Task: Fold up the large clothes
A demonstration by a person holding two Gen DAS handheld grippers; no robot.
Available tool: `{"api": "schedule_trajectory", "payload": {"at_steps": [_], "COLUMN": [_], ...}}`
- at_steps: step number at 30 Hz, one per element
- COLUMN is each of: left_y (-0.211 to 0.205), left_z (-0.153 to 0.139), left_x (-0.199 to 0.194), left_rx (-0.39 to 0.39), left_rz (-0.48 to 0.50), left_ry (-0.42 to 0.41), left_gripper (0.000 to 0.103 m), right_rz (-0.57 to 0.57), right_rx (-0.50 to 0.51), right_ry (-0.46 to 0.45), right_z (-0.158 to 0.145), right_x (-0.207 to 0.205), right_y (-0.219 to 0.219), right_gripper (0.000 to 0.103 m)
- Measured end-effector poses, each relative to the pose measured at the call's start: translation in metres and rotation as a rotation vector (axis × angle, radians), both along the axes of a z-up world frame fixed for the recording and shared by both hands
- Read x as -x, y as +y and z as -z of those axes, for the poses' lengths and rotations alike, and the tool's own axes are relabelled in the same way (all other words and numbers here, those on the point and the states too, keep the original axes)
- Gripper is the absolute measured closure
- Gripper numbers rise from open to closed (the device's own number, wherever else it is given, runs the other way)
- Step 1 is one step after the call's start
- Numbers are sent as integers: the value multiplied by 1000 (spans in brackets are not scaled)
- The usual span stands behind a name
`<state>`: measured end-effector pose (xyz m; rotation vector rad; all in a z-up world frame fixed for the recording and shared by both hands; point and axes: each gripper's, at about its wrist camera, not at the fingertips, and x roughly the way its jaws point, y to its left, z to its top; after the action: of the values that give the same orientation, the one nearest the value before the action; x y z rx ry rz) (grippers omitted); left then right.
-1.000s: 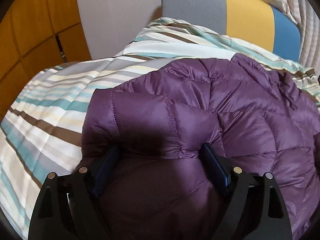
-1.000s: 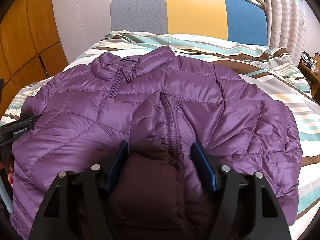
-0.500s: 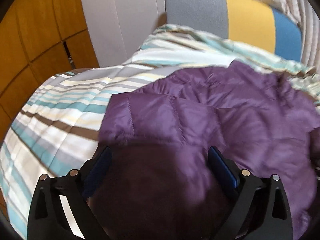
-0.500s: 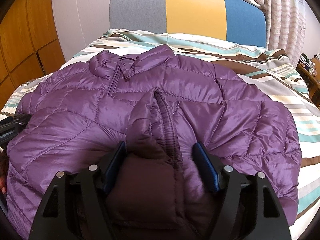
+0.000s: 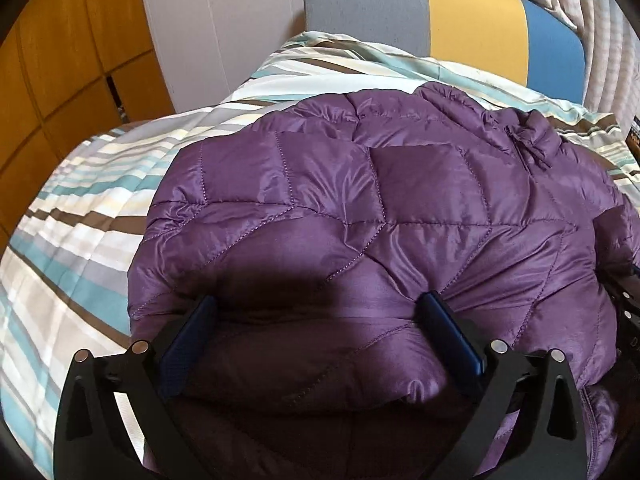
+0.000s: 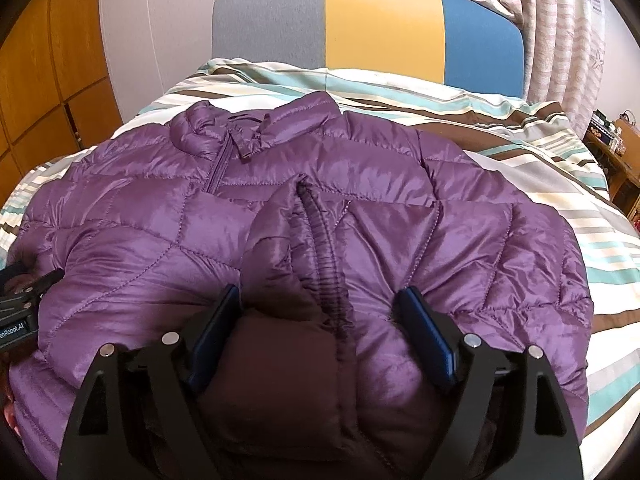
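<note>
Purple jacket (image 6: pixel 360 200); "enRobot.AI" label (image 6: pixel 12 330) beside.

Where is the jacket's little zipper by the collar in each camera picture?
Left wrist view: the zipper is at the upper right, on the far side of the purple jacket.
Right wrist view: the zipper is at the upper left, just below the collar.
Shared landmark: the grey, yellow and blue headboard stands behind the bed in both.

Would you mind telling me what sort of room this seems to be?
Most likely a bedroom: a purple jacket lies on a bed with a striped cover and padded headboard, beside wooden cupboard doors and curtains.
</note>
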<state>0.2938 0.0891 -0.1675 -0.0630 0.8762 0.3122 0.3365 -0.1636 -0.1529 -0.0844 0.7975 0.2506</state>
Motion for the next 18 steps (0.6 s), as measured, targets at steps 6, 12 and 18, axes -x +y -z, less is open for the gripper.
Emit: {"api": "schedule_trajectory", "payload": {"at_steps": [6,12,18], "left_y": [4,8,6], "left_z": [1,-3,-36], "left_x": [0,11,49], "left_rx": [14,51,34], "left_rz": [0,-2,4], "left_ry": [-8,-39,-154], "left_gripper": [3,3,3], "right_rz": [0,9,-5], "right_rx": [-7,-17,-45], "right_ry": [2,-39,-128], "right_z": [0,-6,-28], "right_x": [-1,6,29], "right_y": [-2,-4,-11], "right_gripper": [21,20,18]}}
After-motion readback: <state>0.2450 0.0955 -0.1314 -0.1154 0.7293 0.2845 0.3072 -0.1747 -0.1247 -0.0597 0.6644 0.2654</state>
